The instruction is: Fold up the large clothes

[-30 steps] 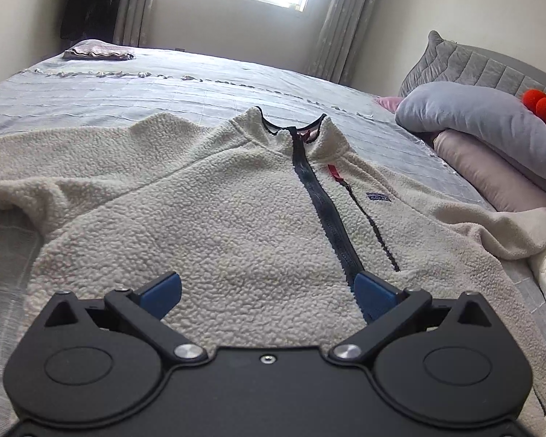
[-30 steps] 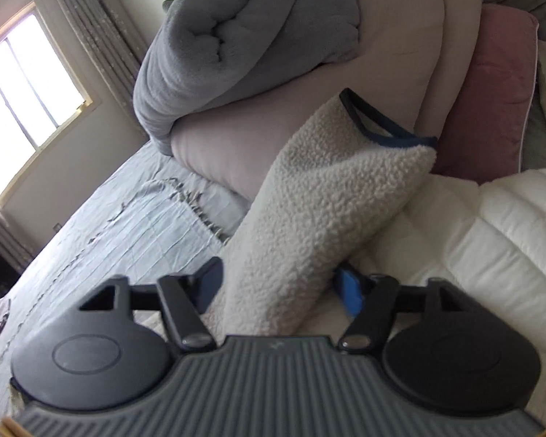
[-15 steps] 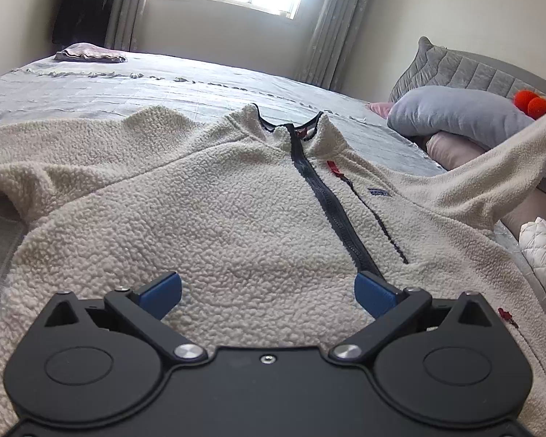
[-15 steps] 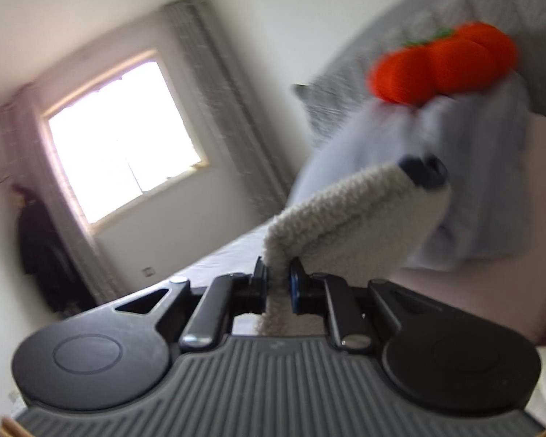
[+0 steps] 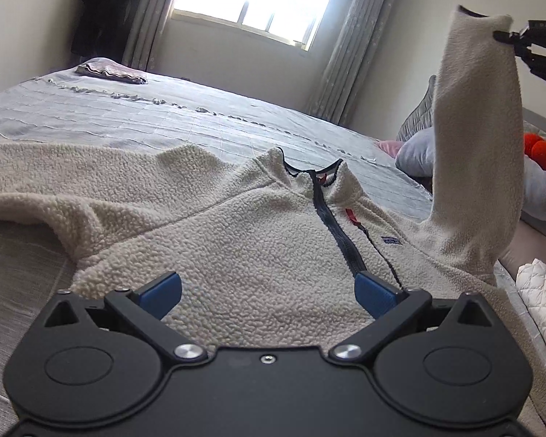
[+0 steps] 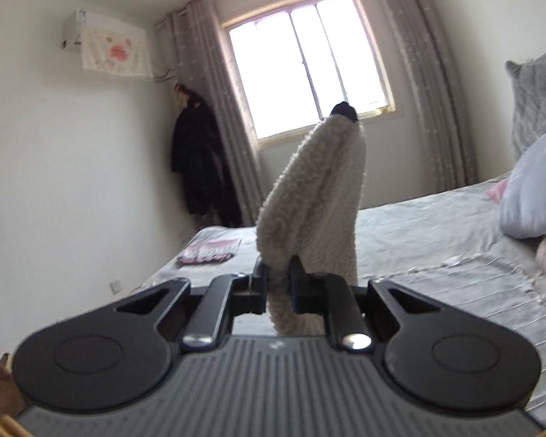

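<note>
A cream fleece jacket with a dark zip lies front-up on the grey bed. Its right sleeve stands lifted high above the bed, pinched near the cuff by my right gripper at the top right of the left wrist view. In the right wrist view the same sleeve rises from between the pressed pads of my right gripper. My left gripper hovers open over the jacket's lower front with nothing between its blue pads. The left sleeve lies spread out to the left.
Pillows and an orange plush toy are piled at the bed's right end. A folded pink cloth lies at the far corner. A white quilted blanket sits at the right edge. Dark clothes hang by the window.
My right gripper shut on the sleeve by the pillows, then swung it up high and turned towards the window. The left gripper shifted a little over the jacket and stayed open.
</note>
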`<action>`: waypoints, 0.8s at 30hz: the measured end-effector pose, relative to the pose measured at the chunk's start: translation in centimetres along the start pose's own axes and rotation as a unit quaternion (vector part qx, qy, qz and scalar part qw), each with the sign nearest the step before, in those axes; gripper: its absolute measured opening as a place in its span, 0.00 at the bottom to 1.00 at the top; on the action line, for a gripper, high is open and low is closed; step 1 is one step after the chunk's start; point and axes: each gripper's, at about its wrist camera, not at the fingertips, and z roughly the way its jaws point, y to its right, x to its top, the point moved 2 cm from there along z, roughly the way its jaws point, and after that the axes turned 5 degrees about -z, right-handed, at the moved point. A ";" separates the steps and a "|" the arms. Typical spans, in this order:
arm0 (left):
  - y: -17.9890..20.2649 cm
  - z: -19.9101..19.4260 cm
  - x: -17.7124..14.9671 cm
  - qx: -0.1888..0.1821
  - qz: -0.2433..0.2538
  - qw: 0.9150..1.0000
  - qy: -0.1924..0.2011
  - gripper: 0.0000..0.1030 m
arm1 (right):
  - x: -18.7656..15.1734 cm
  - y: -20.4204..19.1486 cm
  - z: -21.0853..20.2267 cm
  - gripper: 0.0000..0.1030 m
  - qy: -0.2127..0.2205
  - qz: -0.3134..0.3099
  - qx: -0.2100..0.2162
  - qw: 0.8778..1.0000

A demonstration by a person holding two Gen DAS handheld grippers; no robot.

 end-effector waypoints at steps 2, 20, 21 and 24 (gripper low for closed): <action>-0.3 -0.1 0.1 0.000 -0.003 1.000 0.003 0.99 | -2.4 -3.0 2.8 0.11 -0.040 -0.002 0.029 0.999; -3.6 1.8 3.7 -0.023 -0.085 0.996 -0.023 0.97 | -13.1 1.8 3.7 0.67 -0.169 0.038 0.025 0.985; -3.5 2.6 4.4 -0.022 -0.086 0.996 -0.028 0.97 | -13.7 3.4 3.5 0.67 -0.172 0.047 0.010 0.984; -2.9 6.2 6.2 -0.013 -0.090 0.994 -0.054 0.90 | -15.8 8.3 3.0 0.67 -0.180 0.082 -0.035 0.980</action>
